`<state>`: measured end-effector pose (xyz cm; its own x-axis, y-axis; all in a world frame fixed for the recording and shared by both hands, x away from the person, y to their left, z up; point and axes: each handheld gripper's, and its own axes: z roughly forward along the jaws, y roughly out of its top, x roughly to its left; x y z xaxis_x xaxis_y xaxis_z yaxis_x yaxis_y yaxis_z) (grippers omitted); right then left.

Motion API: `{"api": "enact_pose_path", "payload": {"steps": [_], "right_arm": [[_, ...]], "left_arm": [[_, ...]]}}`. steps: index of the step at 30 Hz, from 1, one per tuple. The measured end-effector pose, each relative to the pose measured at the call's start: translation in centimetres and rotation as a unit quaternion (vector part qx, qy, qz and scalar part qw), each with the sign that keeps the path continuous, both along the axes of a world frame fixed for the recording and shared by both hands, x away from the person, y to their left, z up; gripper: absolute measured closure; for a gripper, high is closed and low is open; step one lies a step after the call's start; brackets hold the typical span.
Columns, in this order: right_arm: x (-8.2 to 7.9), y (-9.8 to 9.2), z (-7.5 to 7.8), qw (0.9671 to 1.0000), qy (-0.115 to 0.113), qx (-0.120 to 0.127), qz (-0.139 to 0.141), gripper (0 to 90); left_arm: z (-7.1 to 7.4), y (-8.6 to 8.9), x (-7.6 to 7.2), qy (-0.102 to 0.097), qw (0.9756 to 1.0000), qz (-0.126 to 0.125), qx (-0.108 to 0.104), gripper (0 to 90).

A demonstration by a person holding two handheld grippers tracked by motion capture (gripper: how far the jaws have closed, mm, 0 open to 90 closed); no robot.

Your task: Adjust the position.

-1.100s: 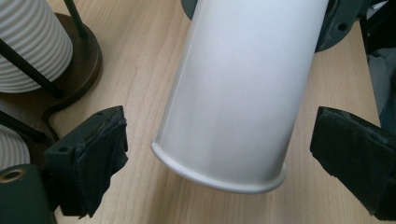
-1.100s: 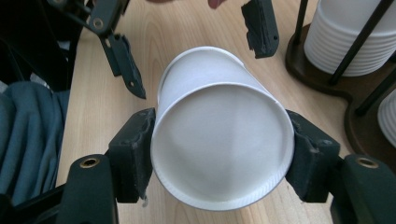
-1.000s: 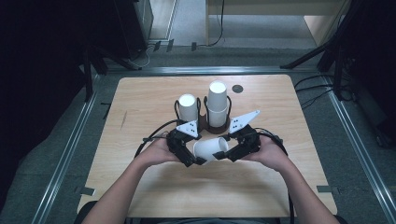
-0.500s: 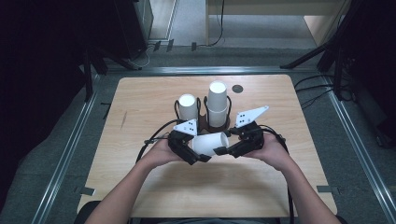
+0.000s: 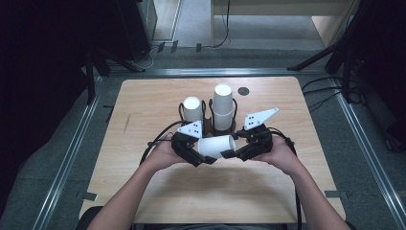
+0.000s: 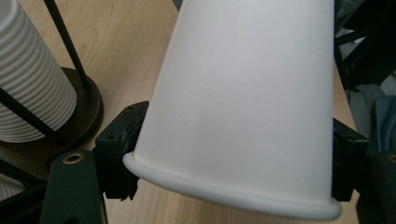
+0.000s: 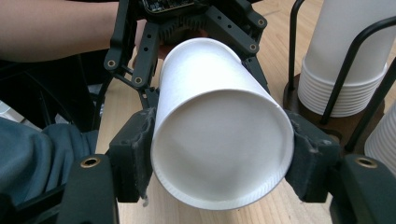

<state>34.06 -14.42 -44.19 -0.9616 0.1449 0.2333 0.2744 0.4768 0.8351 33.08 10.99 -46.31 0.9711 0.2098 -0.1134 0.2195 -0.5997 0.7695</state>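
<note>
Item in hand: one white paper cup (image 5: 216, 145), lying level above the near middle of the table, between my left gripper (image 5: 203, 157) and right gripper (image 5: 230, 153); since a second ago the left jaws have been closing about its rim end and the right jaws easing wider at its base end, both pads touching; I judge a handover leftward. Surface: pale wooden table (image 5: 143, 103), two black wire holders of stacked white cups (image 5: 223, 106) at far centre; dark room, grey floor, metal rails.

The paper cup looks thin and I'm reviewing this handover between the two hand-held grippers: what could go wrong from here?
1. The paper cup lies sideways above the table, the right hand-held gripper clamping its base end; too hard a squeeze could dent it.
2. The left hand-held gripper has just been closing at the rim end; if either lets go early, the cup may roll toward the cup stacks.
</note>
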Motion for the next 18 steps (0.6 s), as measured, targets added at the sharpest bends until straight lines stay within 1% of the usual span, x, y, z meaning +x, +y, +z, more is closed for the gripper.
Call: {"api": "enact_pose_path", "payload": {"steps": [1,2,3,4,5,6,7,8,9,11,13,14,15,17,18], "right_arm": [[0.0,0.0,0.0,1.0000,0.000,0.000,0.000,32.1],[0.0,0.0,0.0,1.0000,-0.004,-0.001,-0.002,28.8],[-0.1,0.2,-0.1,0.9999,-0.008,-0.007,-0.013,23.3],[0.0,0.2,-0.2,0.9998,-0.009,-0.010,-0.016,23.3],[0.0,0.2,-0.2,0.9998,-0.009,-0.010,-0.016,23.3],[-0.1,0.2,-0.2,0.9997,-0.007,-0.017,-0.016,23.3],[0.0,0.2,-0.3,0.9996,-0.011,-0.020,-0.017,23.3],[0.0,0.2,-0.4,0.9995,-0.010,-0.025,-0.016,23.2],[-0.1,0.2,-0.5,0.9994,-0.011,-0.030,-0.015,23.3],[-0.1,0.2,-0.8,0.9988,-0.017,-0.044,-0.010,23.3],[-0.2,0.2,-0.9,0.9984,-0.017,-0.053,-0.010,23.3],[-0.1,0.3,-1.0,0.9983,-0.018,-0.055,-0.009,23.3],[-0.1,0.3,-1.1,0.9981,-0.019,-0.058,-0.009,23.3],[-0.1,0.4,-1.2,0.9977,-0.020,-0.064,-0.010,23.3],[-0.1,0.4,-1.3,0.9974,-0.020,-0.069,-0.011,23.3]], "left_arm": [[0.0,0.0,0.0,0.000,1.0000,0.000,0.000,24.0],[0.0,0.1,0.0,0.000,1.0000,0.000,0.002,24.0],[0.1,0.2,0.0,0.001,1.0000,0.004,0.008,23.9],[0.1,0.2,0.0,0.001,1.0000,0.004,0.008,23.9],[0.2,0.3,0.1,0.003,0.9999,0.006,0.012,23.9],[0.3,0.4,0.1,0.005,0.9998,0.010,0.015,23.8],[0.4,0.5,0.1,0.004,0.9998,0.012,0.017,23.8],[0.6,0.7,0.1,0.007,0.9998,0.011,0.017,23.7],[0.7,0.8,0.1,0.005,0.9997,0.014,0.020,23.7],[1.0,1.1,0.1,0.009,0.9996,0.016,0.022,23.7],[1.2,1.1,0.1,0.010,0.9994,0.015,0.031,23.7],[1.2,1.2,0.1,0.007,0.9993,0.016,0.035,23.7],[1.3,1.3,0.2,0.010,0.9992,0.015,0.037,23.7],[1.4,1.3,0.2,0.009,0.9988,0.017,0.044,23.7],[1.4,1.3,0.2,0.009,0.9988,0.017,0.044,23.7]]}}
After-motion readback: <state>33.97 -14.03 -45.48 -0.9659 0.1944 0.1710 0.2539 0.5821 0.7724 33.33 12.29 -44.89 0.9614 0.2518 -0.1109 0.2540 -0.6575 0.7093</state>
